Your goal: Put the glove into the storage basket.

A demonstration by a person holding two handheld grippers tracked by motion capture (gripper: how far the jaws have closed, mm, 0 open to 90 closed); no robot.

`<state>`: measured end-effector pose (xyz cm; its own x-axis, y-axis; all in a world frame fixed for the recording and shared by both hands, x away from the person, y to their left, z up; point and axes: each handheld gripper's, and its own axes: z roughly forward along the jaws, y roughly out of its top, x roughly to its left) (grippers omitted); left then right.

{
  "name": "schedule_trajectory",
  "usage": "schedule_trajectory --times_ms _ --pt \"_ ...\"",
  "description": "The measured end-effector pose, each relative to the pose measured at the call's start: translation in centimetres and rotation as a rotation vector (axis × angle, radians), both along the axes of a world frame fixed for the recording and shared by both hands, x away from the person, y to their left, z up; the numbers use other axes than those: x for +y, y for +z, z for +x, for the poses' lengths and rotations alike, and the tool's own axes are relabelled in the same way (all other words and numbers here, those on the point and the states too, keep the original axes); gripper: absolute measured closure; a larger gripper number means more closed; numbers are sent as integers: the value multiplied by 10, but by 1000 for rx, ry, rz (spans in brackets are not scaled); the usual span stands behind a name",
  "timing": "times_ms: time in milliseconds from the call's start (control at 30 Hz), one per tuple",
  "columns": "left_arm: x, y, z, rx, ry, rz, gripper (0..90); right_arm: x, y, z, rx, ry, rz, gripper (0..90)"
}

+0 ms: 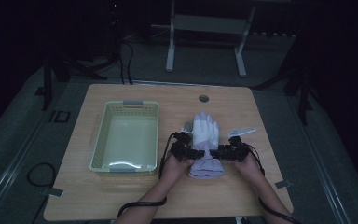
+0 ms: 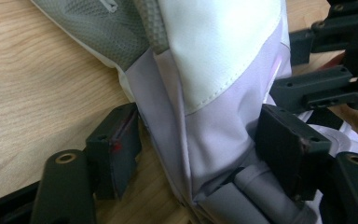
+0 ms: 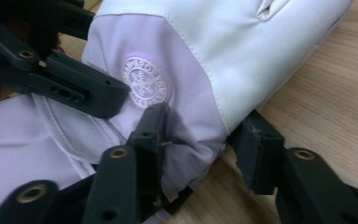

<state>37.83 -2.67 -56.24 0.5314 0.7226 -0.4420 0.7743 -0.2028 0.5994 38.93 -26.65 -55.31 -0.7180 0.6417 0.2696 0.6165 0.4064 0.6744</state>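
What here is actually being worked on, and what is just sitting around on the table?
In use: glove, left gripper and right gripper, each with its jaws around the glove's wrist.

Lying about: green basket, small white piece on the table right of the glove.

A dim lab: bare wooden table (image 1: 121, 196), cables on grey floor (image 1: 9, 140), equipment frames behind.

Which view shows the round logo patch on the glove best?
The right gripper view: the round logo patch sits sharp and close on the glove. The high view shows the glove too small; the left gripper view shows plain fabric.
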Motion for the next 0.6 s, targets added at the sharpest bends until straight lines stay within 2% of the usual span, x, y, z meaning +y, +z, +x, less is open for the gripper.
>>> schedule_trajectory --times_ms 33,100,200,267,400,467,533,600 --pt "1 -1 1 12 -7 -20 354 0 0 0 5 5 8 632" --pt "1 0 2 27 -19 -44 415 2 1 -3 -14 6 2 689" --pt "0 5 1 17 -37 -30 536 4 4 -5 -23 -26 -14 796" --pt "-1 8 1 13 -37 -31 573 7 9 -6 -18 -46 -31 811" --pt "3 18 -1 19 -49 -56 633 12 19 -11 -55 -62 -56 823" --pt "4 26 -2 7 -56 -67 647 12 27 -14 -75 -66 -48 825" --pt "4 35 -3 -14 -64 -60 652 11 35 -16 -95 -69 -35 825" --pt "5 44 -4 -27 -62 -56 651 11 43 -18 -91 -87 -21 826"
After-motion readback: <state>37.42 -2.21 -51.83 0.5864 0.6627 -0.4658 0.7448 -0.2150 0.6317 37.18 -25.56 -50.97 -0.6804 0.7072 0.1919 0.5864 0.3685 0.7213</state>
